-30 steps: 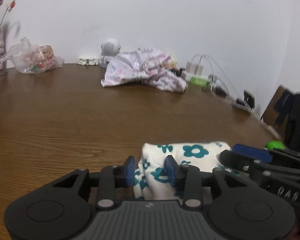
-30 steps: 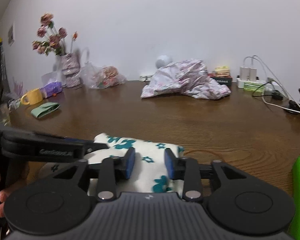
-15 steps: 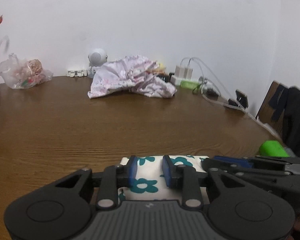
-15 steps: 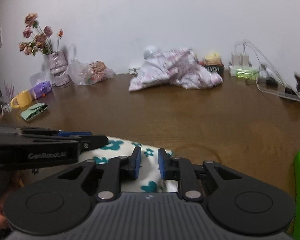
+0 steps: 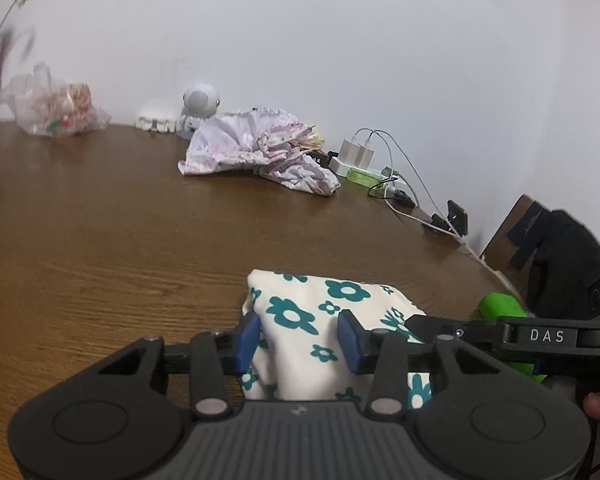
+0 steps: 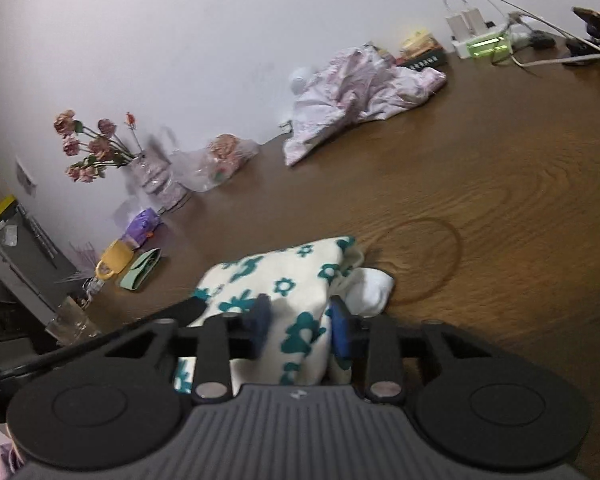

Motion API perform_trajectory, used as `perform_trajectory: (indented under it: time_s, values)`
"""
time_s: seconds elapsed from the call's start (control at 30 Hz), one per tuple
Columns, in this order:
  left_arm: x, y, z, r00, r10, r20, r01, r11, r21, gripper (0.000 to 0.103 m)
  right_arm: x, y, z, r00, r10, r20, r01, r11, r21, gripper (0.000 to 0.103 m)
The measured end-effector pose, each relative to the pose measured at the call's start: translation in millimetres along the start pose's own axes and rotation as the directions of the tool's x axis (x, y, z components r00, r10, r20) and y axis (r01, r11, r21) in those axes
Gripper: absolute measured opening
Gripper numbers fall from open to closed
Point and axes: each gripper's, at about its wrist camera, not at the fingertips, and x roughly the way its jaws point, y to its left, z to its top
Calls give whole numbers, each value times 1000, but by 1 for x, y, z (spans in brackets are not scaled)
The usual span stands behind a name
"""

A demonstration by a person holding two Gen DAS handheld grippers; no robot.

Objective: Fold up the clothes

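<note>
A brown wooden table (image 5: 100,240) runs to a white wall, with a crumpled pink garment (image 5: 256,152) near its far edge. At the near edge lies the cream garment with teal flowers (image 5: 320,320), already in a compact bundle. The left gripper (image 5: 299,340) and right gripper (image 6: 300,322) each straddle it with jaws parted, not clamped. To finish this fold well, I judge both should press the layers flat, keep edges aligned, and tuck in the white bit at the bundle's right side.
</note>
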Motion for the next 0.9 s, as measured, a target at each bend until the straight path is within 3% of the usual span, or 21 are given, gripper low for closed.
perform_trajectory:
  time_s: [0.07,0.1,0.17,0.23,0.33,0.43,0.53,0.7,0.83,0.9]
  values:
    - [-6,8,1,1000,-20,3,20,999,-43,45,-4,0,0,1000,-6,9,6,1000,12,35]
    - [-10,11,1,1000,-27,4,27,998,-61,49,-7,0,-1,1000,-11,17,10,1000,20,52]
    - [-19,18,2,999,-41,7,42,994,-96,55,-14,4,-1,1000,-17,15,17,1000,-3,74]
    - [-27,22,2,997,-76,4,76,991,-111,63,-19,8,-2,1000,-16,8,16,1000,-24,80]
    - [-27,25,0,988,-148,-40,141,980,-141,67,-14,6,-4,1000,16,-21,-16,1000,12,81]
    - [-11,24,-3,985,-135,-104,116,979,-167,67,-4,3,-6,999,17,-47,-15,999,45,79]
    - [-8,26,0,975,-195,-106,176,971,-164,50,0,-1,-4,998,29,-57,-24,996,82,66]
    - [15,22,16,961,-217,-169,191,969,-160,49,9,6,25,988,-30,-154,42,996,74,46]
    - [40,15,26,960,-209,-185,187,974,-128,49,22,7,46,979,-96,-182,101,995,17,43]
    - [53,14,31,964,-200,-177,181,976,-118,55,26,6,51,976,-113,-184,110,994,-26,47]
